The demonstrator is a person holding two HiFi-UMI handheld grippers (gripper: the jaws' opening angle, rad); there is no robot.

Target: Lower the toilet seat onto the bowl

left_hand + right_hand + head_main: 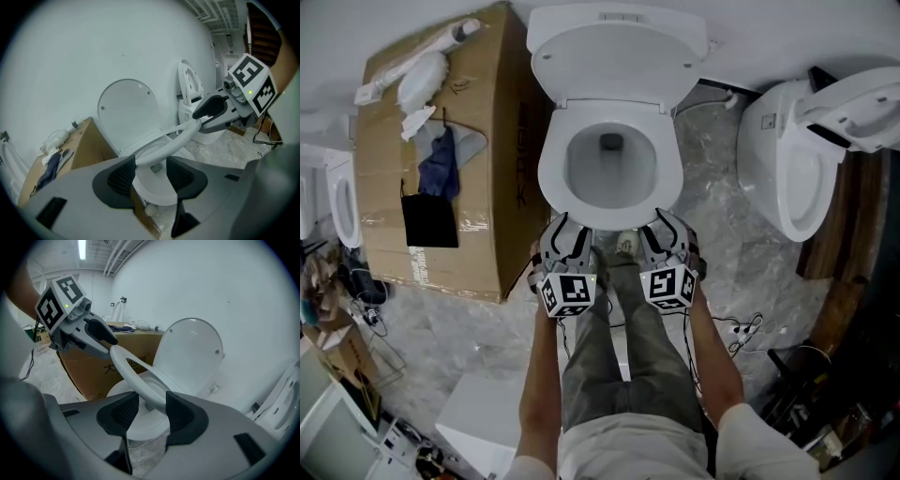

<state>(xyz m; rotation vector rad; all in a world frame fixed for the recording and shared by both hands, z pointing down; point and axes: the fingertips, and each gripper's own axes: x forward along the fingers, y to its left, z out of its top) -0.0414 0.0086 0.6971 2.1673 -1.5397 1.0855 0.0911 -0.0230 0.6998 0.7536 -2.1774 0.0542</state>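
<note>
Grey mottled floor (722, 244), white wall behind. White toilet mid-frame in the head view, lid (614, 47) standing up against the far wall. Toilet seat (176, 136) is partway down: both gripper views show the ring tilted, near edge raised clear of the bowl (117, 391), far end at the hinge below the lid. Left gripper (151, 169) is at the near-left part of the seat's front edge, pads pinching the ring edge-on between them. Right gripper (152, 411) is at the near-right part of the same edge, also clamped on the ring, which fills the gap between its pads. Each gripper view shows the other gripper's black fingers on the seat rim across the ring. Both marker cubes sit side by side just near of the bowl. Person's legs (609, 356) in grey trousers stand between the grippers. Cardboard box (487, 141) just left of the toilet, a blue cloth (439, 164) and a black item (428, 220) on top. Second toilet (787, 169) to the right, apart from the first.
</note>
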